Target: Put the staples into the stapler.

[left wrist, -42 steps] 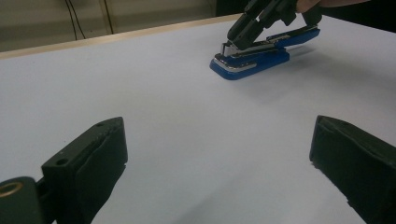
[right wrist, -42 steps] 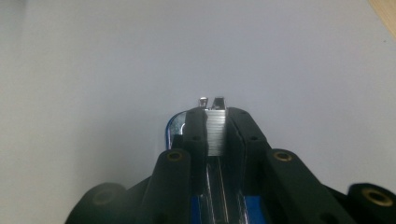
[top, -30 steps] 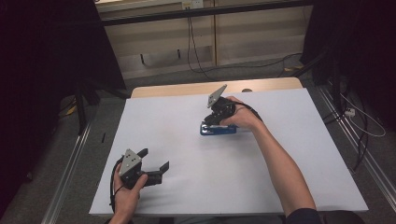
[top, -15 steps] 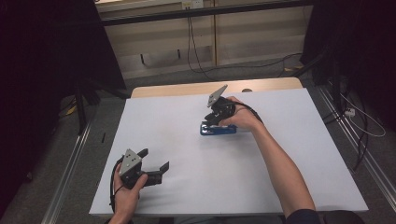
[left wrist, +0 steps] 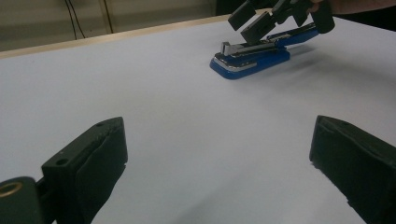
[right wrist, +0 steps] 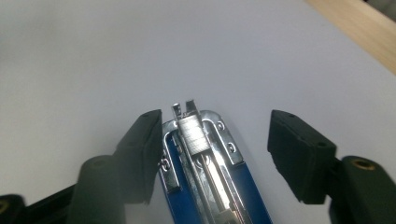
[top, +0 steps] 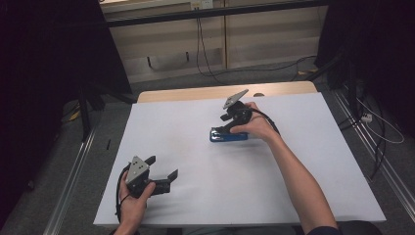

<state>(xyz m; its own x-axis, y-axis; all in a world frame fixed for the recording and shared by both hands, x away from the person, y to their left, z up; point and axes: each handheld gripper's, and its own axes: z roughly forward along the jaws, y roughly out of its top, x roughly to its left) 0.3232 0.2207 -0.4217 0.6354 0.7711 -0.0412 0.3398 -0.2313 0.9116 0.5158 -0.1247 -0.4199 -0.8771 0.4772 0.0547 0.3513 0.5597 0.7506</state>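
A: We see a blue stapler (top: 229, 135) lying flat on the white table (top: 195, 127). It sits a little toward one o'clock from the middle of the table. What is it made of?

B: We see smooth blue plastic on the long base, and shiny silver metal on top. In the right gripper view the stapler (right wrist: 205, 158) shows its metal rail, a small block of staples at the front, and little rivets beside it.

A: And the right gripper (top: 226, 126)?

B: Its jaws have just been opening. The stapler's front end sits between them. In the right gripper view, the pad at nine o'clock is touching or almost touching the metal edge, and the pad at three o'clock stands apart with white table showing in the gap. So we call it let go, not squeezing.

A: The left gripper (top: 164, 169)?

B: It rests near seven o'clock on the table, well apart from the stapler. Its black blocky jaws are spread wide, with nothing between them.

A: What does the left gripper view add?

B: It shows the stapler (left wrist: 250, 58) from the side, its top arm lifted off the base, with the right gripper (left wrist: 261, 23) tilted down over it.
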